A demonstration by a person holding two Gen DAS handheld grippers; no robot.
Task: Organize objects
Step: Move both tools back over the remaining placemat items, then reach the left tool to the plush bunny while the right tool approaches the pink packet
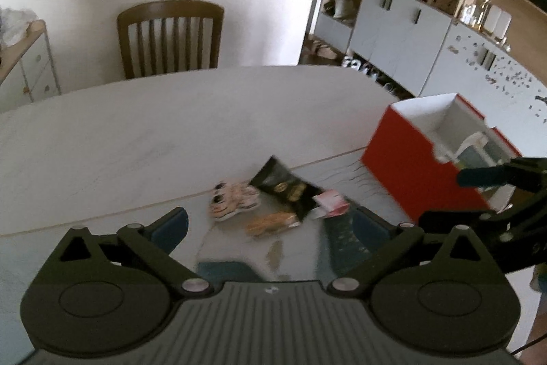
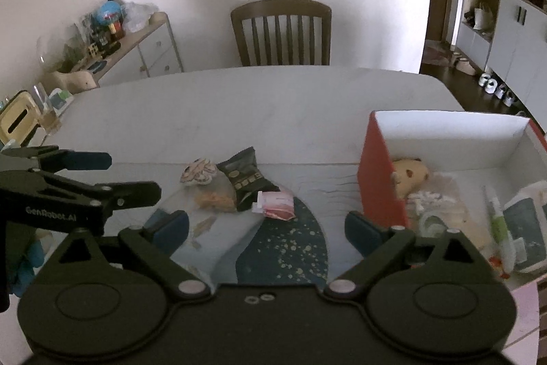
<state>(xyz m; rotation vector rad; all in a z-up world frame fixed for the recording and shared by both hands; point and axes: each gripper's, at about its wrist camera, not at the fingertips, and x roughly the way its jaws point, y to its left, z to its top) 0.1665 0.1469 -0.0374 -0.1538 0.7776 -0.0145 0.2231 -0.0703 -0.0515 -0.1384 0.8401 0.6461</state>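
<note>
On the counter (image 2: pixel 239 105) there's a little pile of snack packets left, a black one (image 2: pixel 247 178), a pink one (image 2: pixel 277 205) and a patterned one (image 2: pixel 198 175), sitting just left of the red box (image 2: pixel 379 173) that already has stuff in it. Both the left gripper (image 1: pixel 270 221) and right gripper (image 2: pixel 266 224) hang over that pile with jaws spread wide and nothing in them, so I'd say we're between picks. Next move is probably dropping onto one packet, pinching it, then carrying it over the box wall.
</note>
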